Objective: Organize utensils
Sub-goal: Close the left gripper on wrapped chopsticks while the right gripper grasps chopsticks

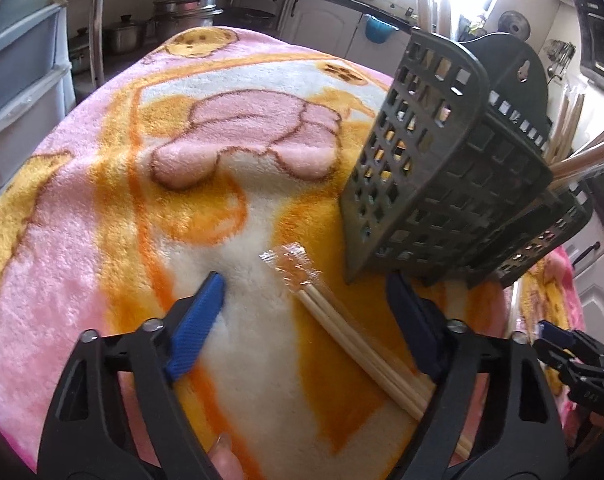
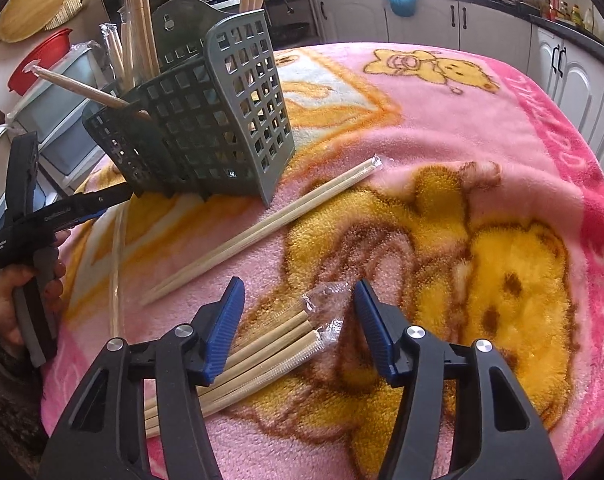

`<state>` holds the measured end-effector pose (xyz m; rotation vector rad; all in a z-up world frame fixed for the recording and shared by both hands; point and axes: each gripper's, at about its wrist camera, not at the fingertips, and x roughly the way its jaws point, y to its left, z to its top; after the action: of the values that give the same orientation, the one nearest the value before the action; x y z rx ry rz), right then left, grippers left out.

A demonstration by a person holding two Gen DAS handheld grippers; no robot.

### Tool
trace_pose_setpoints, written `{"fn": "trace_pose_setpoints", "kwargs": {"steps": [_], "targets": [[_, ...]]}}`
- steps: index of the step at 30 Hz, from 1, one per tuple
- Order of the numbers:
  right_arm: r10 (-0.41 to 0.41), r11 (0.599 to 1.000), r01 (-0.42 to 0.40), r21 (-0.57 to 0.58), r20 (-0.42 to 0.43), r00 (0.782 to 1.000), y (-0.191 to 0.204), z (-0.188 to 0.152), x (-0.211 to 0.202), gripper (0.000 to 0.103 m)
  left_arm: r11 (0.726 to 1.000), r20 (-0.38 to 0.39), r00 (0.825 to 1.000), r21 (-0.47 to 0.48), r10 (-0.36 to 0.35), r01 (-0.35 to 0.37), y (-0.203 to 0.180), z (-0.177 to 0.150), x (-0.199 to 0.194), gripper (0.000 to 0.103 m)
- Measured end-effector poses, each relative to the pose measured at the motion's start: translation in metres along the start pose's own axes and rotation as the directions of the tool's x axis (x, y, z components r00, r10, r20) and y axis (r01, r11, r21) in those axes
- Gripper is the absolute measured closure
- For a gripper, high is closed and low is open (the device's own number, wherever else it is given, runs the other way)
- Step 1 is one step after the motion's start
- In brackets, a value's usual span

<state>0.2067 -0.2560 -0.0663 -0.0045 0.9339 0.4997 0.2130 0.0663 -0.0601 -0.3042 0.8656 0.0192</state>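
Two wrapped chopstick packs (image 2: pixel 261 356) lie on the blanket-covered counter (image 2: pixel 482 120), between the spread jaws of the right hand-held gripper (image 2: pixel 297 336). Better to centre over both and pinch squarely. Left hand-held gripper (image 1: pixel 306 300), also spread, straddles another pack (image 1: pixel 354 328) beside the grey holder (image 1: pixel 442 168).

Each view is taken from just behind a gripper's two fingers, angled steeply down and close to the pink blanket (image 1: pixel 81 240). The left wrist view faces the grey holder (image 1: pixel 442 184) at its right; in the right wrist view the same holder (image 2: pixel 205 120) is seen far left.
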Motion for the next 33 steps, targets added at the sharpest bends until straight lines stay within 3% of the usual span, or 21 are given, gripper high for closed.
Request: {"fn": "trace_pose_setpoints", "kwargs": {"steps": [2, 9, 14, 28, 33], "targets": [[0.000, 1.000, 0.000, 0.002, 0.001, 1.000, -0.001, 0.000, 0.000, 0.050, 1.000, 0.001, 1.000, 0.007, 0.018, -0.018, 0.001, 0.000, 0.000, 0.042], [0.002, 1.000, -0.002, 0.007, 0.000, 1.000, -0.002, 0.001, -0.001, 0.051, 0.998, -0.001, 0.999, 0.037, 0.044, -0.044, -0.001, -0.001, 0.000, 0.046], [0.006, 1.000, -0.006, 0.009, -0.002, 1.000, -0.001, 0.001, -0.001, 0.053, 0.998, 0.003, 0.999, 0.027, 0.048, -0.048, 0.004, -0.003, -0.002, 0.057], [0.018, 1.000, -0.018, -0.024, -0.027, 0.999, 0.009, 0.005, 0.005, 0.079, 0.999, 0.008, 1.000, -0.048, 0.000, 0.001, 0.027, -0.001, -0.003, 0.082], [0.029, 0.999, -0.030, -0.041, -0.038, 0.999, 0.016, 0.005, 0.008, 0.092, 0.996, 0.011, 0.999, -0.088, -0.033, 0.034, 0.036, 0.000, -0.003, 0.087]]}}
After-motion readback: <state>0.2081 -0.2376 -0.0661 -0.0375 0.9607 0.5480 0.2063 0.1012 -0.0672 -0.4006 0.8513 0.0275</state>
